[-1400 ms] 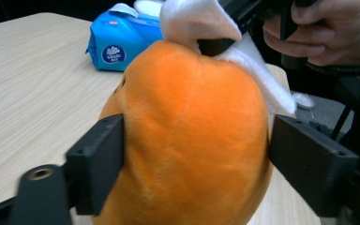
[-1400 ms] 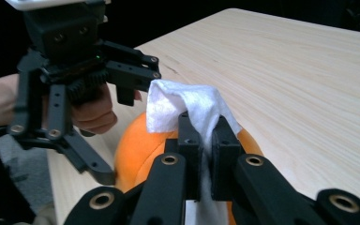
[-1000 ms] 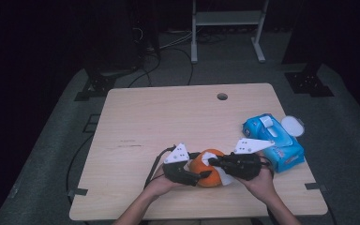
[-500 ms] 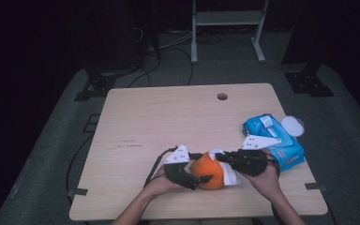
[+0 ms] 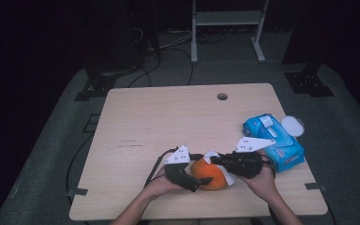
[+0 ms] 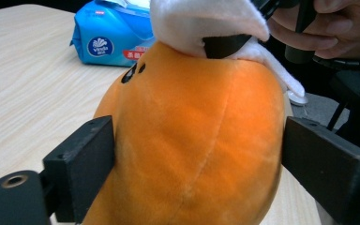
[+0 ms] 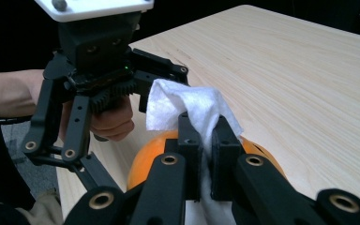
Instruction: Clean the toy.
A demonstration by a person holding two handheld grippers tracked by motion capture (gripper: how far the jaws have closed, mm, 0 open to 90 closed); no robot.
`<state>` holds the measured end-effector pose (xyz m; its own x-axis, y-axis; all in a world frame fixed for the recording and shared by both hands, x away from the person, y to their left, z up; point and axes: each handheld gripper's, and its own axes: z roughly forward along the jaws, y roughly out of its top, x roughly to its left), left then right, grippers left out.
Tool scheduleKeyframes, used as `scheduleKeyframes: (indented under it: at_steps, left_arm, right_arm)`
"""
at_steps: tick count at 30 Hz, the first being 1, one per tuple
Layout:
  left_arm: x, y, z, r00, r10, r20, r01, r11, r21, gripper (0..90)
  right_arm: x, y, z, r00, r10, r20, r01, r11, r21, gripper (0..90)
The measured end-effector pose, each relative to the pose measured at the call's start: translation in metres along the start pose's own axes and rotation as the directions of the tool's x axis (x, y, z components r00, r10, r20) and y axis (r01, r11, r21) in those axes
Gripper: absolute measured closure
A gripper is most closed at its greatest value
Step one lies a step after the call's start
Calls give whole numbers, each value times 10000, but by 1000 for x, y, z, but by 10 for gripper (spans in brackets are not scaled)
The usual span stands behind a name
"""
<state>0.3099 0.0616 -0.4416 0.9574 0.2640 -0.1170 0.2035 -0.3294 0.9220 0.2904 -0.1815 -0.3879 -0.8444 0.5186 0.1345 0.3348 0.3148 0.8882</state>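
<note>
An orange plush toy (image 5: 212, 177) sits on the wooden table (image 5: 168, 122) near its front edge. My left gripper (image 5: 204, 169) reaches around it from the left. Its jaws have just been opening, and in the left gripper view (image 6: 199, 154) they stand wide at the toy's (image 6: 192, 140) two sides without squeezing it. My right gripper (image 7: 206, 136) is shut on a white wipe (image 7: 183, 105). It holds the wipe (image 6: 201, 18) against the toy's top. In the high view the right gripper (image 5: 214, 161) comes in from the right.
A blue pack of wipes (image 5: 274, 140) lies at the table's right edge, its white lid (image 5: 292, 125) flipped open beside it. The table has a round cable hole (image 5: 222, 96) at the back. A white metal stand (image 5: 227, 28) is on the floor behind the table.
The left gripper's jaws have spread wider around the orange toy. The right gripper with the wipe has shifted a little over the toy's top.
</note>
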Motion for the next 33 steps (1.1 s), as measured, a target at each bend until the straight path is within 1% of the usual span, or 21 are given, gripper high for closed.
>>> scheduleKeyframes:
  at_steps: [2,4,8,10,11,12,13,14,15,16,19,20,21,22,25,27,29,30,31,32,33]
  left_arm:
    - [-1,-1,2,9999,82,-61,-83,9999,-75,102]
    - [-3,-2,5,9996,273,-100,-273,9996,-5,105]
    - [-1,-2,4,9995,281,-158,-282,9996,-48,105]
    - [-1,-1,7,9990,359,-278,-356,9993,95,107]
    - [-3,-1,9,9983,504,-284,-500,9986,158,137]
    - [-3,-1,9,9983,504,-284,-500,9986,158,173]
    - [-10,0,13,9953,906,-335,-900,9958,193,222]
    - [-15,0,15,9921,1204,-363,-1192,9924,319,249]
    - [-17,1,15,9895,1376,-437,-1360,9900,376,269]
    - [-18,1,15,9890,1394,-489,-1378,9898,350,285]
    - [-16,0,12,9905,1289,-479,-1277,9914,271,310]
    - [-16,-1,11,9906,1267,-506,-1255,9917,269,310]
    - [-16,-1,11,9906,1267,-506,-1255,9917,269,309]
    - [-16,-1,10,9901,1286,-571,-1271,9915,290,307]
    - [-15,-1,8,9919,1152,-543,-1141,9932,239,304]
    - [-13,-1,7,9920,1126,-566,-1114,9935,236,295]
    - [-13,-2,8,9933,965,-642,-957,9953,161,280]
    - [-13,-2,8,9933,965,-642,-957,9953,161,275]
    - [-11,-2,9,9955,604,-731,-605,9982,19,271]
    - [-9,-2,8,9959,435,-796,-439,9990,-38,270]
    - [-8,-2,8,9960,363,-822,-370,9993,-63,271]
  right_arm:
    - [-2,0,-1,10000,-3,6,3,10000,-29,846]
    - [-3,-1,-1,10000,42,-1,-42,10000,-15,846]
    - [-5,-2,-1,9999,133,-57,-133,9999,23,846]
    - [-4,0,-1,9996,262,-143,-262,9997,7,845]
    - [-2,1,1,9999,141,-88,-141,9999,53,845]
    - [-2,1,1,9999,141,-88,-141,9999,53,845]
    - [5,4,5,9999,-141,-49,142,9998,156,845]
    - [6,5,6,9998,-197,-83,198,9996,179,844]
    - [7,5,7,9995,-330,-4,330,9991,265,845]
    - [6,5,7,9993,-340,129,336,9989,315,845]
    - [-3,2,1,9989,-193,418,182,9995,245,845]
    - [-7,1,-2,9987,-60,499,49,9998,206,845]
    - [-7,1,-2,9987,-60,499,49,9998,206,845]
    - [-14,-4,-9,9975,234,668,-247,9995,193,845]
    - [-18,-10,-16,9959,403,806,-424,9988,250,846]
    - [-17,-12,-20,9961,407,782,-429,9987,276,846]
    - [-14,-12,-22,9973,386,625,-400,9990,216,847]
    - [-14,-12,-22,9973,386,625,-400,9990,216,847]
    - [-6,-7,-22,9988,159,471,-166,9998,137,846]
    - [-3,-6,-22,9993,106,364,-110,9999,124,846]
    - [0,-3,-21,9998,10,173,-12,10000,93,847]
